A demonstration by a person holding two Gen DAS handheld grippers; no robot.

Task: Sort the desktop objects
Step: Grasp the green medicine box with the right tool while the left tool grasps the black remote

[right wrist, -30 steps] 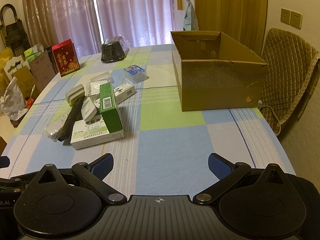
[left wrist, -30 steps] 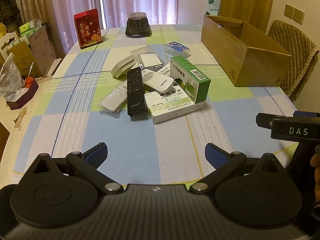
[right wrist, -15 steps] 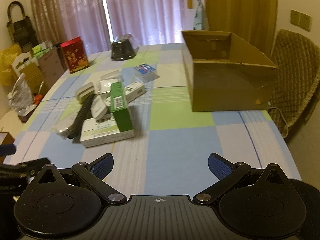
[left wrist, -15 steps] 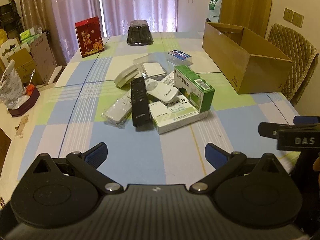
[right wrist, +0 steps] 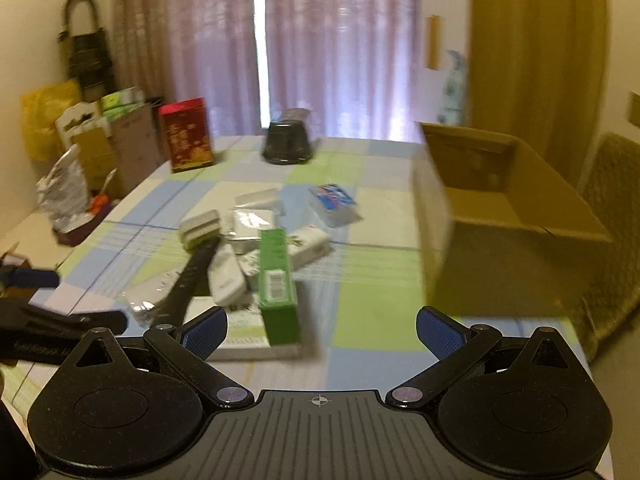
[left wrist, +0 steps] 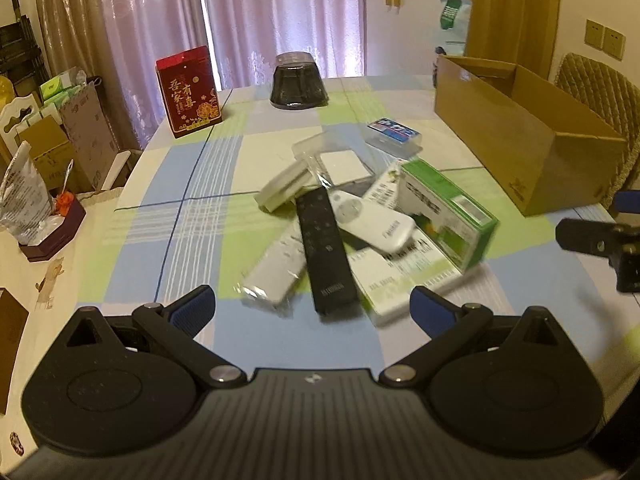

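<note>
Ahead and to the right of both pairs of fingers: a large open cardboard box (left wrist: pixel 528 152) on the checked desk (left wrist: pixel 160 208), sides stiff, inside visible only in part, nothing seen in it. Probably the bin for sorting, though not certain.

Straight ahead of the left gripper (left wrist: pixel 312 312), fingers spread wide, nothing held: a loose heap of small things, overlapping. Right gripper (right wrist: pixel 322 334) likewise wide open and empty, heap ahead and slightly left of it.

Largest in the heap: a green medicine carton (left wrist: pixel 448 208), standing on edge, leaning over a flat white carton (left wrist: pixel 404 280). Both light, stiff card, easily crushed; best pinched across the narrow faces. Green one likely to topple if the white one beneath gets pulled.

Next: a long black remote (left wrist: pixel 326 252), rigid, smooth, resting across a white remote in a clear bag (left wrist: pixel 276 272). Best gripped across the width near the middle. Bag film slippery and crinkly, prone to sliding between the fingers.

Then a rounded white remote (left wrist: pixel 372 224), glossy, curved, lying on the cartons. Behind it, a white block (left wrist: pixel 284 190), a bagged white square, a small blue-labelled pack (left wrist: pixel 394 136).

Far beyond the heap, well clear: a red gift box (left wrist: pixel 188 90) and a dark lidded container (left wrist: pixel 298 80).
</note>
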